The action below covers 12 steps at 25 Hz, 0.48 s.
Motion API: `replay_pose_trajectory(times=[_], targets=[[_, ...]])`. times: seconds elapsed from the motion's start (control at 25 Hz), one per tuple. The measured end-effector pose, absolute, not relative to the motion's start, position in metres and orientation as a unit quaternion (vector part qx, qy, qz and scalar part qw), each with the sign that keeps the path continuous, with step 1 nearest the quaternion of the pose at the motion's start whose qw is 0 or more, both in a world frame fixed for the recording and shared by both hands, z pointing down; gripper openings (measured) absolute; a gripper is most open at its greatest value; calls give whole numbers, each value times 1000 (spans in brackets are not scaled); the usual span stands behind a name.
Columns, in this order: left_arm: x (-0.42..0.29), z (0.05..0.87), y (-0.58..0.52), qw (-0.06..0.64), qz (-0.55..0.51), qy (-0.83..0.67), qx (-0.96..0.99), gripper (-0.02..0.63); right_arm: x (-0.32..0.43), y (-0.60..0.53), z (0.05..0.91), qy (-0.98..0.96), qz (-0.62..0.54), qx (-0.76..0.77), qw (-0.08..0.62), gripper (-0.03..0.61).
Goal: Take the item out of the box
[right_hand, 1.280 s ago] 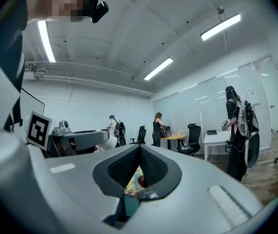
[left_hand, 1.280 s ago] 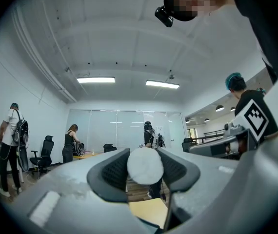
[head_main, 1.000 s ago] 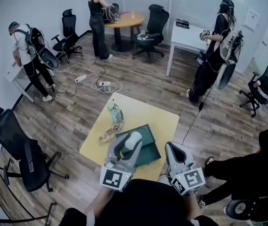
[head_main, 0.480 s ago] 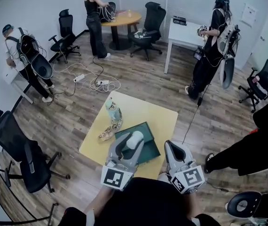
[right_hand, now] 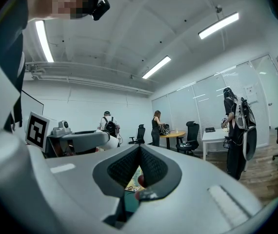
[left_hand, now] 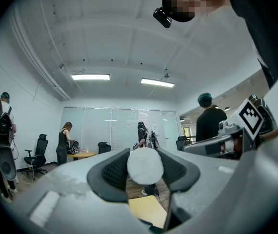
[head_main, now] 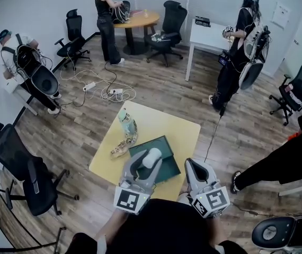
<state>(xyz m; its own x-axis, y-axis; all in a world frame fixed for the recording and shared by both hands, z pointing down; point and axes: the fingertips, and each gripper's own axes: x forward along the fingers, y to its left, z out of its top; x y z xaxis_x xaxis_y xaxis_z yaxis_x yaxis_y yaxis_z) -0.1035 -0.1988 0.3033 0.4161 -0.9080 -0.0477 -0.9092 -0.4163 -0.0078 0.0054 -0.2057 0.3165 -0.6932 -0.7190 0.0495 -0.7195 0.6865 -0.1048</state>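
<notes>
Still, left gripper [head_main: 147,160] (clasping white item [left_hand: 145,165]) hovers unmoved.

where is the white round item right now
Head view, lower centre: the white round item is clamped between the jaws of the left gripper, held over the dark green box on the yellow table, just left of the right gripper.

Office, swivel chairs [head_main: 173,16], white desk [head_main: 210,39], round meeting table [head_main: 136,20], glass partitions [left_hand: 113,126]
</notes>
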Motion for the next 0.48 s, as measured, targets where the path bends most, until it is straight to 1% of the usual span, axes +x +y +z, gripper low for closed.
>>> replay_pose_trajectory(times=[0.48], targets=[[-98, 310, -200, 14, 15, 533, -846, 176, 15, -206, 323, -914, 62, 401, 4, 0]])
